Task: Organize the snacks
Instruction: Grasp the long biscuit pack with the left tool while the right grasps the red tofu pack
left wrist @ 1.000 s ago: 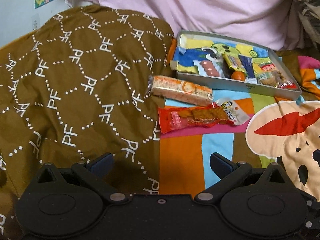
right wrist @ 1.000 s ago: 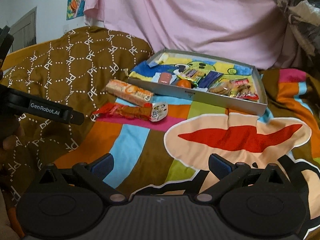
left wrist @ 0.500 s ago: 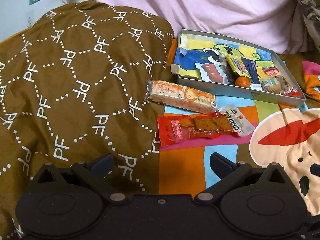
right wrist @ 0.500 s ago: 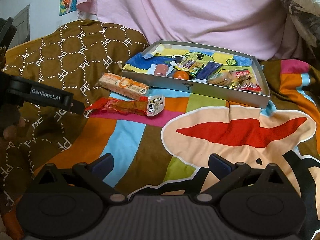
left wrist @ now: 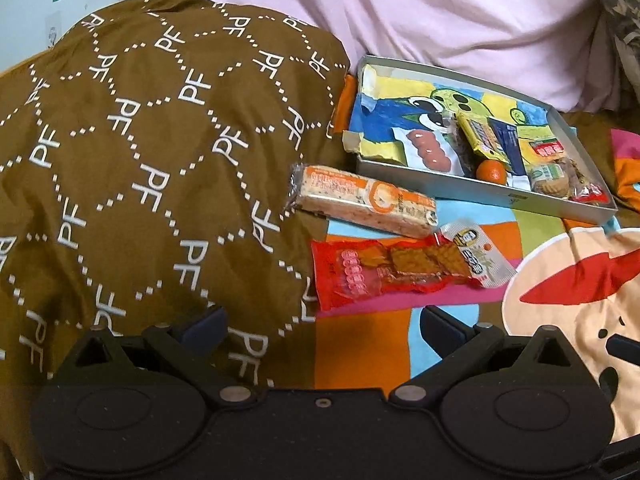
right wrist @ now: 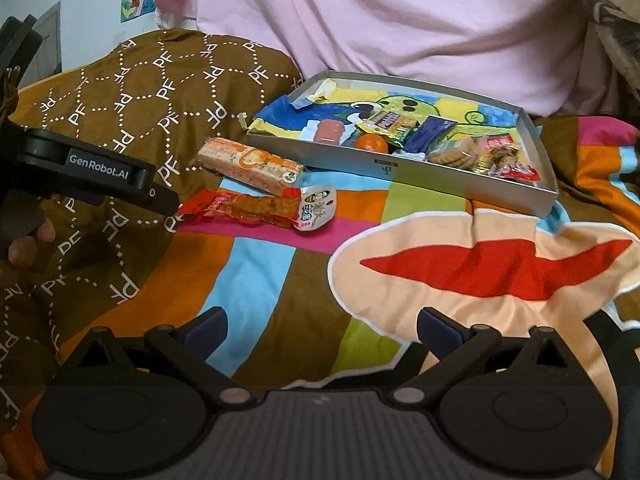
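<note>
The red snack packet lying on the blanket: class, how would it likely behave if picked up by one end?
The red snack packet looks thin and crinkled, so it would probably flop. Its glossy film may slip between fingers. It lies flat, so rolling seems unlikely.

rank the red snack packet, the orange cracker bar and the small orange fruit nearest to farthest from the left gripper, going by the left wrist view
From the left gripper:
1. red snack packet, on the blanket just ahead
2. orange cracker bar, right behind it
3. small orange fruit, inside the tray, ahead to the right
</note>
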A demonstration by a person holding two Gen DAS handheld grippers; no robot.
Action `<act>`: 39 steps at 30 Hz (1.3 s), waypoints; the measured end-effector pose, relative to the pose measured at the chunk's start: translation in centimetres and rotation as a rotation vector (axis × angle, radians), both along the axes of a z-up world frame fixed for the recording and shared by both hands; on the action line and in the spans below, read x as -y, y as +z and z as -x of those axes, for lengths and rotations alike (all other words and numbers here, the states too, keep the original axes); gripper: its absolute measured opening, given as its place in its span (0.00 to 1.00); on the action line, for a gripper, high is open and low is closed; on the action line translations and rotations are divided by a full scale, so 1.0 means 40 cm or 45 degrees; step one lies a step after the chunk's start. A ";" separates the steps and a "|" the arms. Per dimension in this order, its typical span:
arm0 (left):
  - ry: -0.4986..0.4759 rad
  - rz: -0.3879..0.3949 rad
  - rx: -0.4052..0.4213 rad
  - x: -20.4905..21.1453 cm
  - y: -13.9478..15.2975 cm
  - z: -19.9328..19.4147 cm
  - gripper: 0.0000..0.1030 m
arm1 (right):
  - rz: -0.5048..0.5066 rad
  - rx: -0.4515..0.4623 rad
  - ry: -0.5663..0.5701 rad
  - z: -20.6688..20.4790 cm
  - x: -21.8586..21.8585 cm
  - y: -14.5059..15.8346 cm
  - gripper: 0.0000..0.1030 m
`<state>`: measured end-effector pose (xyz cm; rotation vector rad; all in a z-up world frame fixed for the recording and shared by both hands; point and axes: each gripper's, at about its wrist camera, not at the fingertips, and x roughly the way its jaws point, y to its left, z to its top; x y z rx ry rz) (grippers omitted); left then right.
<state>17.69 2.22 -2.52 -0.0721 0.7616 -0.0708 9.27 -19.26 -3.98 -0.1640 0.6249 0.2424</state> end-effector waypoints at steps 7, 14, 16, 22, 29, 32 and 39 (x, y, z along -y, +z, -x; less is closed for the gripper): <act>-0.039 0.005 0.066 -0.026 -0.001 -0.065 0.99 | 0.049 0.019 0.120 -0.060 -0.019 0.009 1.00; -0.255 0.078 0.202 -0.056 0.031 -0.146 0.99 | 0.120 0.054 0.293 -0.126 -0.043 0.022 1.00; -0.363 0.060 0.247 -0.054 0.041 -0.167 0.99 | 0.152 0.070 0.350 -0.149 -0.054 0.026 1.00; -0.573 -0.020 0.291 -0.032 0.035 -0.222 0.99 | 0.248 0.084 0.539 -0.222 -0.088 0.022 1.00; -0.849 -0.192 0.285 0.013 -0.008 -0.254 0.99 | 0.388 0.039 0.740 -0.306 -0.144 0.008 1.00; -0.916 -0.246 0.295 0.023 -0.023 -0.267 0.99 | 0.436 0.013 0.811 -0.338 -0.161 0.001 1.00; -0.976 -0.200 0.189 0.028 -0.046 -0.332 0.99 | 0.514 -0.125 0.888 -0.410 -0.187 -0.031 1.00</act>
